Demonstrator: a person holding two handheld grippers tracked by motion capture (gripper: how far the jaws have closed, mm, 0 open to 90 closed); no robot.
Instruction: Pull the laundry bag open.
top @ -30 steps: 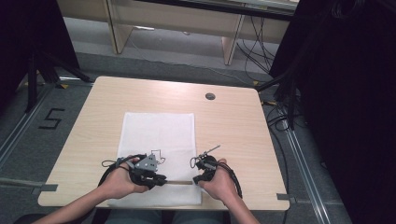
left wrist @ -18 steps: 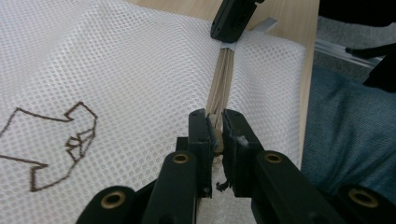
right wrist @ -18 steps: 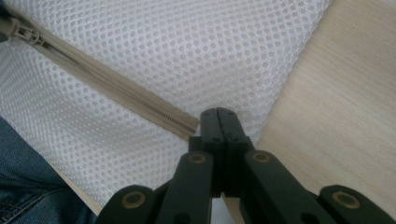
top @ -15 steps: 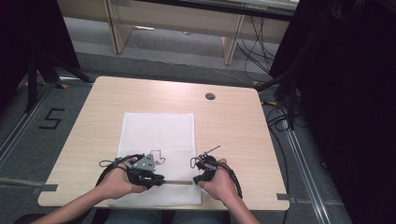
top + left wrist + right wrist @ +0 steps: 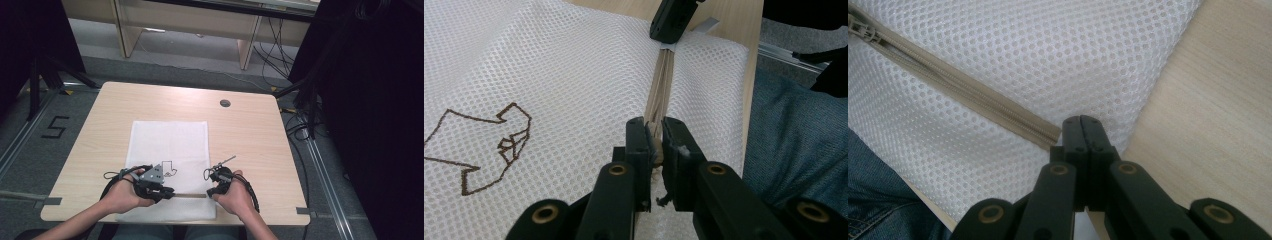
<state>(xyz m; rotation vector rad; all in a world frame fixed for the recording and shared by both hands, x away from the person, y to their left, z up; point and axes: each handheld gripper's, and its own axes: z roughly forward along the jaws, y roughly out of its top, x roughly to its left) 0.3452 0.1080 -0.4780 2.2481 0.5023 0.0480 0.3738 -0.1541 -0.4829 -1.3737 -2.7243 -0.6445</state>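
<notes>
Two grippers sit at the near end of a white mesh bag (image 5: 169,150) that lies flat on the wooden table (image 5: 250,130), long axis running away from the person. All places below are given relative to this bag.

Zipper (image 5: 190,195): beige, runs crosswise near the bag's near edge. In the left gripper view it stretches straight away from the jaws as a tan band (image 5: 660,87) toward the other gripper (image 5: 672,20).

Left gripper (image 5: 159,191): over the bag's near-left part, at the left end of the zipper. Jaws nearly closed, with a narrow gap; a small beige piece, apparently the zipper pull (image 5: 655,145), is pinched between them. Frayed thread bits hang below the jaws.

Right gripper (image 5: 218,186): at the bag's near-right corner, at the right end of the zipper. In its own view (image 5: 1081,121) the jaws are pressed fully together, tips down at the mesh just past the zipper's end (image 5: 1050,137). Whether any fabric is caught between them I cannot tell.

Brown line drawing (image 5: 169,169): printed on the bag, just beyond the left gripper; seen clearly in the left gripper view (image 5: 484,145).

Bag's right edge lies close to bare wood (image 5: 1218,120). Blue denim (image 5: 794,145) of the person's leg shows past the bag's near edge.
</notes>
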